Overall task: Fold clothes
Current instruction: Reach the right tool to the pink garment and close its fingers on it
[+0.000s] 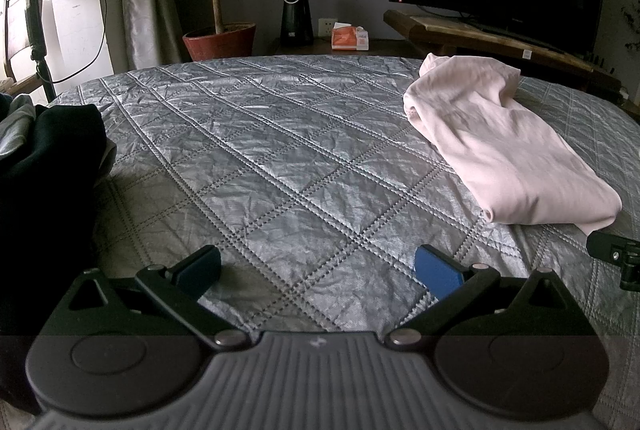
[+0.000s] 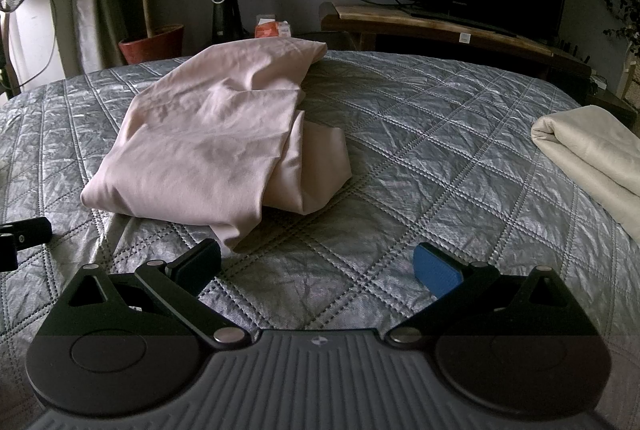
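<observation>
Left tool jaws spread wide, empty; right tool likewise.

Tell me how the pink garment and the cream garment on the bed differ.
The pink garment is pale pink and lies near the middle of the quilted bedspread; the cream garment is off-white and sits at the right edge, partly out of frame. The pink garment is loosely bunched with a flap sticking out; the cream garment shows a neat rolled fold. Both rest on the bed, untouched by either gripper.
</observation>
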Demonstrator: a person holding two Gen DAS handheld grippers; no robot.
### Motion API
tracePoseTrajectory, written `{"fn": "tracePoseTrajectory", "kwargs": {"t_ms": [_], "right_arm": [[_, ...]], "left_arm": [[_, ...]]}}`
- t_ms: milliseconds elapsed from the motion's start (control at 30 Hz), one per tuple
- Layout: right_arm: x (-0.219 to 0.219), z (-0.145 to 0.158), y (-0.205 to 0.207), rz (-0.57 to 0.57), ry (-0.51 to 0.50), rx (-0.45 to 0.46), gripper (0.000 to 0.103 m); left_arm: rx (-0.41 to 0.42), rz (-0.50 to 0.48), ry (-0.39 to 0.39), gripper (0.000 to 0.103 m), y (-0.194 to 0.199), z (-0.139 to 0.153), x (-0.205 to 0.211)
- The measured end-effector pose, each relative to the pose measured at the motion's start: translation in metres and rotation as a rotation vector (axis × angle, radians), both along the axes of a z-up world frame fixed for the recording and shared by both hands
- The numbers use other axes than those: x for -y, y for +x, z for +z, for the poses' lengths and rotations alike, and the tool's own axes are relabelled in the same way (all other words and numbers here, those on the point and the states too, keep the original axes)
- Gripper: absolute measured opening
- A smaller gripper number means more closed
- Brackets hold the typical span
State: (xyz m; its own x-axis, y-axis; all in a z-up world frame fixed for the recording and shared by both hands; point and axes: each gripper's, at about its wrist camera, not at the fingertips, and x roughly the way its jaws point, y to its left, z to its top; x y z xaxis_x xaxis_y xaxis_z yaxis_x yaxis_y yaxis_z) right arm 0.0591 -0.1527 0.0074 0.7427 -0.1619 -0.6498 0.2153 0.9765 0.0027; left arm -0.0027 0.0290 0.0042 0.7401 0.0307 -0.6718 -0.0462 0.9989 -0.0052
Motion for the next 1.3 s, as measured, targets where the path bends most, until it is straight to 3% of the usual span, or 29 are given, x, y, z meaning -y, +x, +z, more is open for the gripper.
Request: {"fn": "tracePoseTrajectory", "kwargs": {"t_ms": [233, 333, 400, 500, 533, 600, 733, 833, 967, 1033, 1067, 1100, 1200, 1300], "right_arm": [[0.001, 0.001, 0.001, 0.000, 0.007, -0.005, 0.103], [0.004, 0.007, 0.002, 0.098, 0.034, -0.049, 0.102], [0.009, 0.022, -0.011, 0.108, 0.065, 0.004, 0.100], [0.009, 0.041, -0.025, 0.121, 0.047, 0.074, 0.097], [0.007, 0.045, -0.024, 0.154, 0.034, 0.082, 0.092], [0.002, 0.044, -0.017, 0.208, 0.024, 0.053, 0.053], [-0.001, 0.030, 0.001, 0.242, 0.068, -0.041, 0.056], [-0.001, 0.027, 0.002, 0.229, 0.068, -0.027, 0.067], [-0.002, 0.023, 0.008, 0.246, 0.051, -0.027, 0.066], [-0.003, 0.023, 0.013, 0.260, 0.052, -0.024, 0.057], [-0.002, 0.023, 0.015, 0.268, 0.059, -0.023, 0.037], [-0.001, 0.023, 0.017, 0.281, 0.082, -0.023, 0.011], [0.002, 0.035, 0.015, 0.293, 0.118, 0.006, 0.006], [0.006, 0.067, 0.008, 0.315, 0.159, 0.088, 0.005]], "left_arm": [[-0.042, -0.032, -0.004, 0.102, 0.006, 0.004, -0.005], [-0.063, 0.028, -0.062, 0.101, 0.011, 0.008, -0.013], [-0.096, 0.040, -0.110, 0.101, 0.016, 0.013, -0.019], [-0.097, 0.053, -0.123, 0.099, 0.018, 0.021, -0.028], [-0.093, 0.060, -0.123, 0.099, 0.017, 0.023, -0.030], [-0.085, 0.072, -0.122, 0.099, 0.017, 0.026, -0.034], [-0.093, 0.074, -0.087, 0.099, 0.019, 0.028, -0.034], [-0.085, 0.074, -0.097, 0.099, 0.020, 0.031, -0.034], [-0.073, 0.074, -0.096, 0.100, 0.023, 0.033, -0.033], [-0.073, 0.081, -0.092, 0.100, 0.024, 0.033, -0.034], [-0.072, 0.087, -0.089, 0.100, 0.024, 0.033, -0.034], [-0.069, 0.094, -0.085, 0.100, 0.024, 0.034, -0.035], [-0.050, 0.122, -0.072, 0.100, 0.025, 0.036, -0.040], [-0.021, 0.155, -0.066, 0.100, 0.025, 0.039, -0.045]]}}
